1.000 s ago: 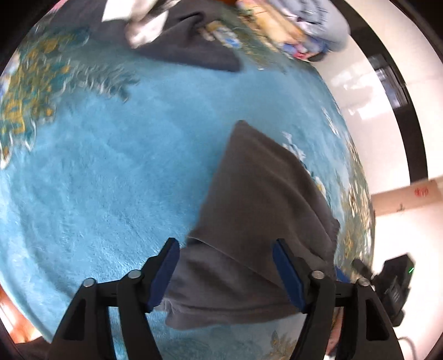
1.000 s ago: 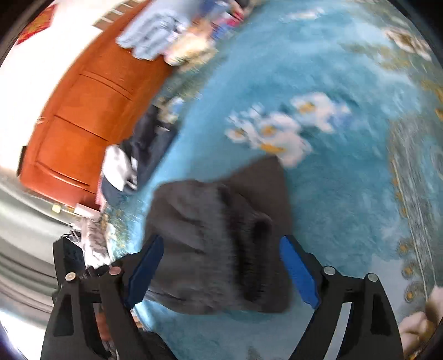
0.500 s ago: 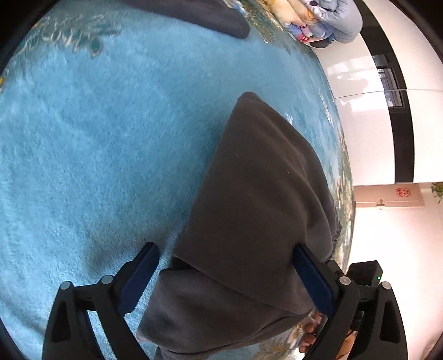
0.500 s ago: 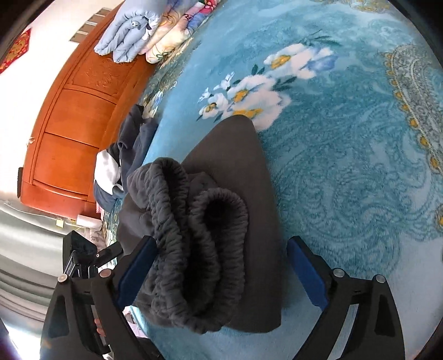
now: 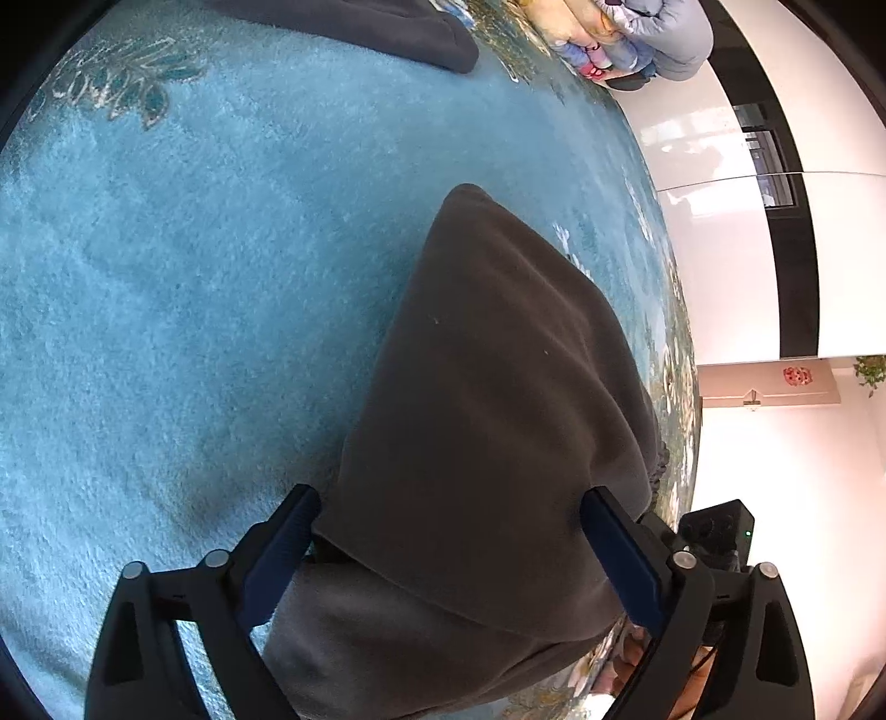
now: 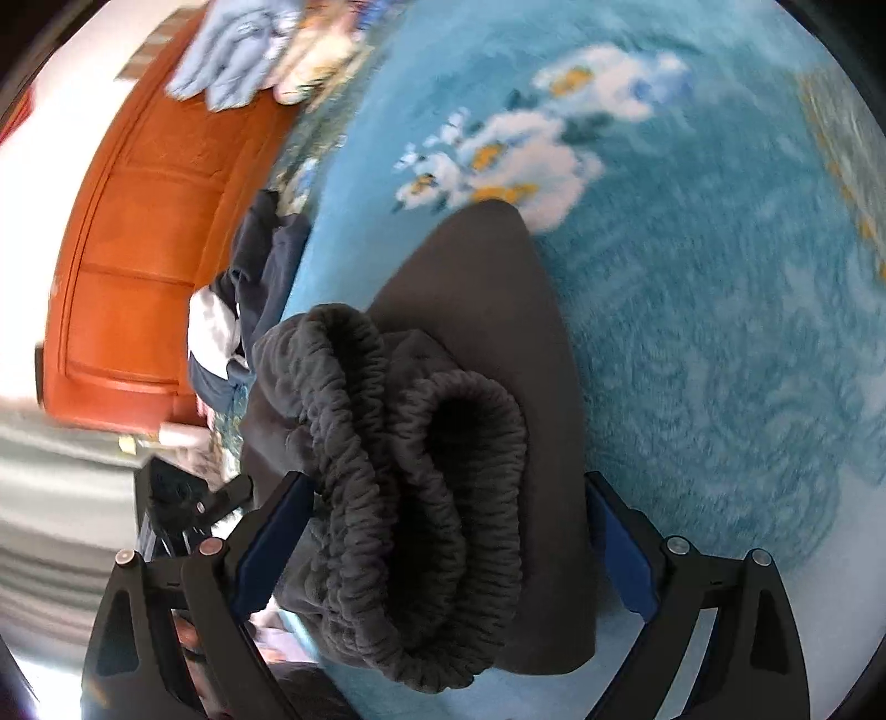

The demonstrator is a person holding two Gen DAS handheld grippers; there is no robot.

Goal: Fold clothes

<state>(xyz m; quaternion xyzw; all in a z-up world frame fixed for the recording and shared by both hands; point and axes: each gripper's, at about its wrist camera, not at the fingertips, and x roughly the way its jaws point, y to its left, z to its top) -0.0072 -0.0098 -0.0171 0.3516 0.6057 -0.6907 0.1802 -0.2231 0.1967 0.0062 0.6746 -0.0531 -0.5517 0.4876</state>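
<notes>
Since half a second ago: left gripper [image 5: 448, 554] barely shifted, jaws as wide as before; right gripper [image 6: 446, 548] drawn nearer the pants [image 5: 498, 421], view now blurred.

Pants: dark grey, on the blue blanket [image 5: 194, 277], doubled into a compact layered bundle; elastic waistband [image 6: 421, 498] bunched in loops at the end facing the right gripper.

Jaws: both pairs wide, straddling the bundle, gripping nothing.

Progress: fold largely made, waistband end loose and untidy; possibly one more fold or a smoothing left, not settled by the views.

Elsewhere: heap of dark clothes [image 6: 260, 266] by the wooden headboard [image 6: 138, 249]; folded bedding [image 5: 631, 33] at the far edge.

Containers: none visible.
</notes>
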